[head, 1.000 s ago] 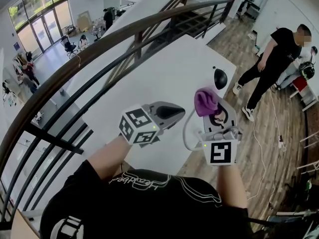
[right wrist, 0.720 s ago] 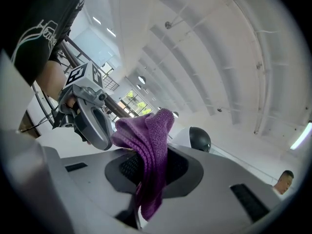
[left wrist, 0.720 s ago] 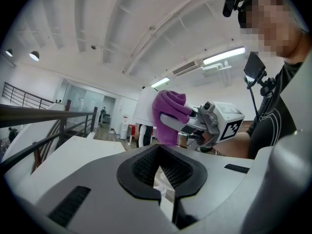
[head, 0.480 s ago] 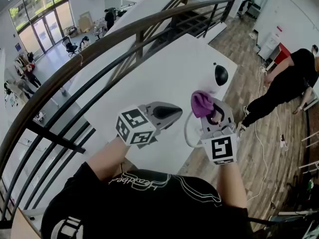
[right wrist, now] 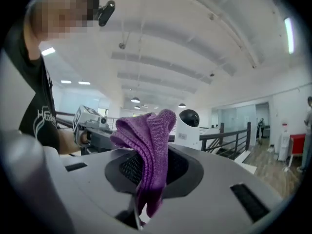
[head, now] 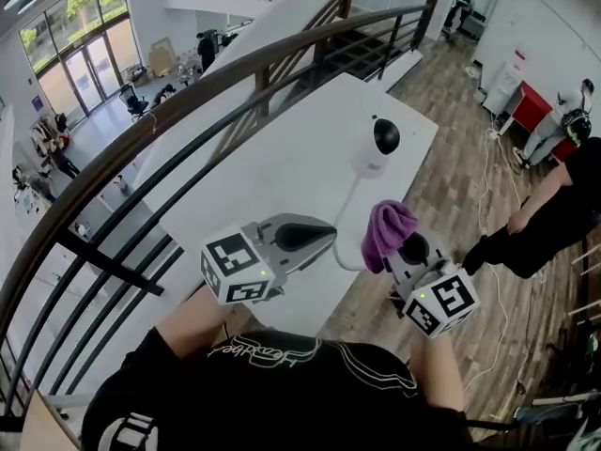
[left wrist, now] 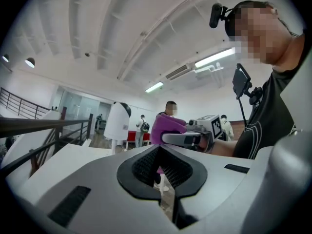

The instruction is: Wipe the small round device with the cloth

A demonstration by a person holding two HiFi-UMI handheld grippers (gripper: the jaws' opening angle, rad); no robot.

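The small round device [head: 378, 143], a white body with a black ball head, stands upright at the far end of the white table [head: 282, 172]. It also shows in the left gripper view [left wrist: 118, 126] and in the right gripper view [right wrist: 187, 127]. My right gripper [head: 392, 248] is shut on a purple cloth [head: 386, 230], held in the air short of the device and apart from it. The cloth [right wrist: 148, 145] bunches up out of the jaws of the right gripper [right wrist: 145, 165]. My left gripper [head: 329, 234] hovers beside it, shut and with nothing held, its jaws [left wrist: 159, 156] pressed together.
A white cable [head: 343, 224] runs from the device toward the table's near edge. A dark handrail [head: 141, 139] borders the table's left side over a drop. Wooden floor [head: 460, 186] lies to the right, where a person [head: 554, 214] stands by a red cabinet [head: 526, 106].
Both grippers have dropped lower in the head view and the right one has swung right with the cloth. The device now shows farther left. The person at right has walked toward the frame's edge.
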